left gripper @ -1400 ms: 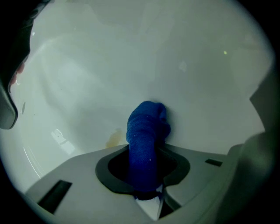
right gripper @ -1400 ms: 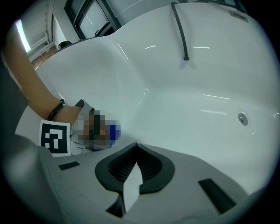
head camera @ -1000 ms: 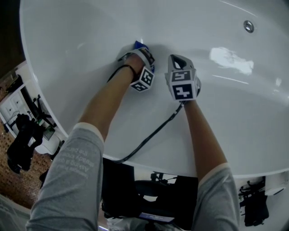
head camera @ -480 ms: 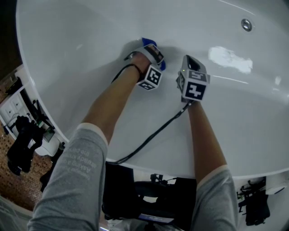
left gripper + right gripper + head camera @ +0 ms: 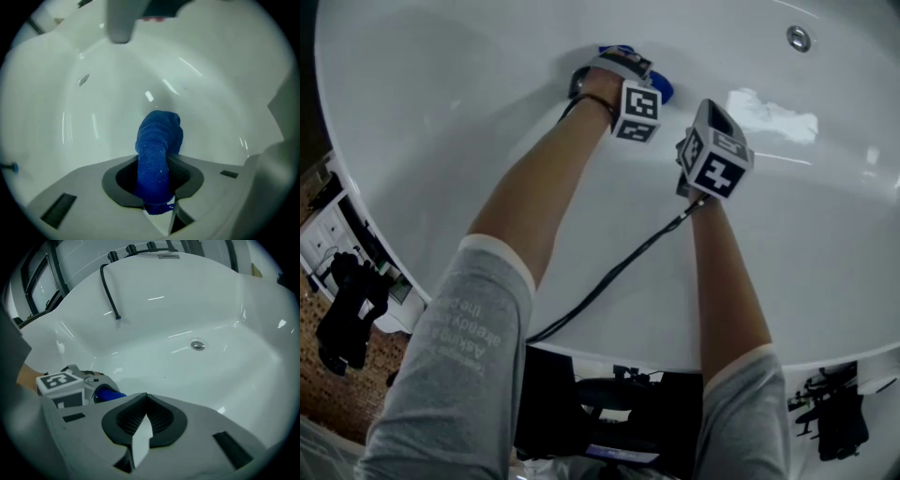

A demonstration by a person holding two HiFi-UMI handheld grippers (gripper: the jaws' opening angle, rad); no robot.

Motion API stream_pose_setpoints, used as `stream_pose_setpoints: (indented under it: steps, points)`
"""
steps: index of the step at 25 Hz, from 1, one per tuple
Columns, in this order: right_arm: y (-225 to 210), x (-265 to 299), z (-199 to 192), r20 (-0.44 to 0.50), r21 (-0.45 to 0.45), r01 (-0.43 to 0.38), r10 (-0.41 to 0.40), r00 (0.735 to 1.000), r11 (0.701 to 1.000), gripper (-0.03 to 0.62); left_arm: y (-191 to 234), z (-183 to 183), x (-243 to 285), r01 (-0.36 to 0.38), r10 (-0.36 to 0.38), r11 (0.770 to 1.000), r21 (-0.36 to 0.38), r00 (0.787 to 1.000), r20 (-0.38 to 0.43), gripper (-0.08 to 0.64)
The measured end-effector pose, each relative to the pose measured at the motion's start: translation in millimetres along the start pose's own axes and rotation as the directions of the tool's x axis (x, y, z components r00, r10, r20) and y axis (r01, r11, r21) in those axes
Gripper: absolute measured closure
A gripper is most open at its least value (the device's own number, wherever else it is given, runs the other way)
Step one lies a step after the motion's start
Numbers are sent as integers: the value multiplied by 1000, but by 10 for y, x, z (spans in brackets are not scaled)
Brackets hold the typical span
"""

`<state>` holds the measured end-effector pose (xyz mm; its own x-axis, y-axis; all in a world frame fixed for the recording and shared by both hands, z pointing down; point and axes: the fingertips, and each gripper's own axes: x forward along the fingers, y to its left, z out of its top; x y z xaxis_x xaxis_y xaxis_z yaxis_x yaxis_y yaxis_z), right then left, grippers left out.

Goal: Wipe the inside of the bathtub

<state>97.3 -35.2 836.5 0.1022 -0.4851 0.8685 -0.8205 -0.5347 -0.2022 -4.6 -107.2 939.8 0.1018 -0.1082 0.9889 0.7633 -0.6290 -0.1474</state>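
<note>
Against the glossy bathtub (image 5: 487, 112), left tongs (image 5: 157, 187) pinch nubby blue cloth (image 5: 157, 140), right tongs (image 5: 143, 420) closed.

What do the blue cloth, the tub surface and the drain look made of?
Blue cloth: soft looped textile, likely microfibre or terry, judging by its nubby, matte pile.
Bathtub: glossy white, smooth, with sharp light streaks; acrylic or enamel, cannot tell which.
Drain: shiny, silvery, probably metal.
</note>
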Motion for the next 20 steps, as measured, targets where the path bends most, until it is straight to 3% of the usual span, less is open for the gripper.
stream_pose_setpoints:
  steps: [2, 6, 14, 20]
  points:
    - [19, 13, 13, 0, 0, -3, 3, 1000, 1000, 583, 148, -71, 3, 22, -21, 990, -139, 1000, 8, 437]
    - [12, 4, 28, 5, -5, -4, 4, 1000, 1000, 583, 129, -69, -22, 59, -60, 970, -235, 998, 5, 440]
    - [-299, -90, 101, 30, 32, 68, -69, 997, 997, 583, -725, 499, -189, 178, -157, 927, -329, 983, 91, 440]
    - [-641, -112, 198, 61, 119, 143, -151, 987, 983, 583, -1132, 818, -223, 224, -195, 927, -302, 973, 123, 439]
